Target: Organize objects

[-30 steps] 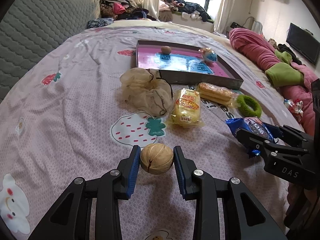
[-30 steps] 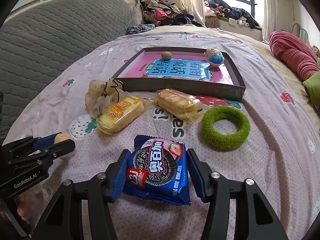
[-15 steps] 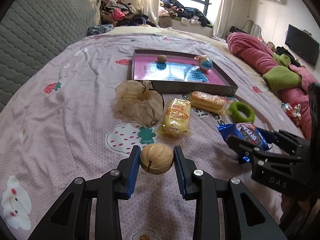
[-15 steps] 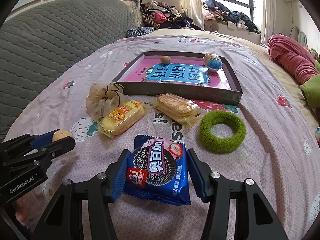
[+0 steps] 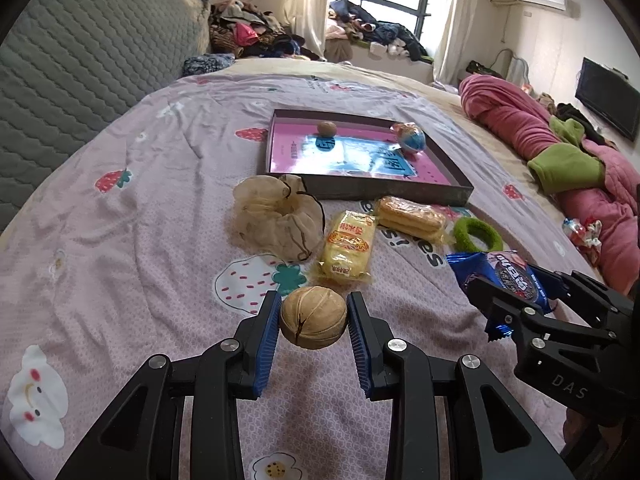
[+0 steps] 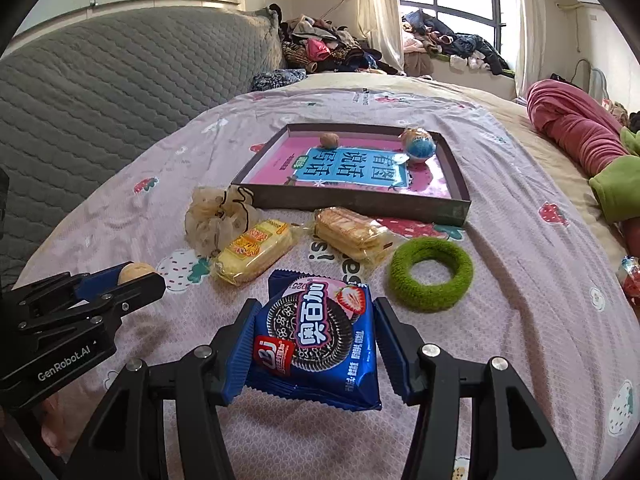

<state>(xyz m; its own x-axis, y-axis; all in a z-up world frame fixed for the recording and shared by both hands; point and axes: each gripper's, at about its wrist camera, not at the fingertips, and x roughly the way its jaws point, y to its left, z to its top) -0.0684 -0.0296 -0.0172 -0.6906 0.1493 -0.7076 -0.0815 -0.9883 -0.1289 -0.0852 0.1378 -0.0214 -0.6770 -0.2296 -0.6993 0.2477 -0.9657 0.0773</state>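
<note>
Left wrist view, left gripper (image 5: 313, 322) clamping walnut (image 5: 313, 322), right gripper (image 6: 315, 342) clamping cookie packet (image 6: 316, 342), seemingly two walnuts.

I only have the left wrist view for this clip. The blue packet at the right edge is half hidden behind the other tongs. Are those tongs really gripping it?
Observer: Yes. The right wrist view shows the right tongs with both blue pads pressed against the sides of the blue cookie packet, its printed front facing the camera.
Operator: Glare washes out the tray floor in my view. What covers it?
Observer: A blue panel with large printed characters fills the middle of the dark shallow tray, with pink around it.
</note>
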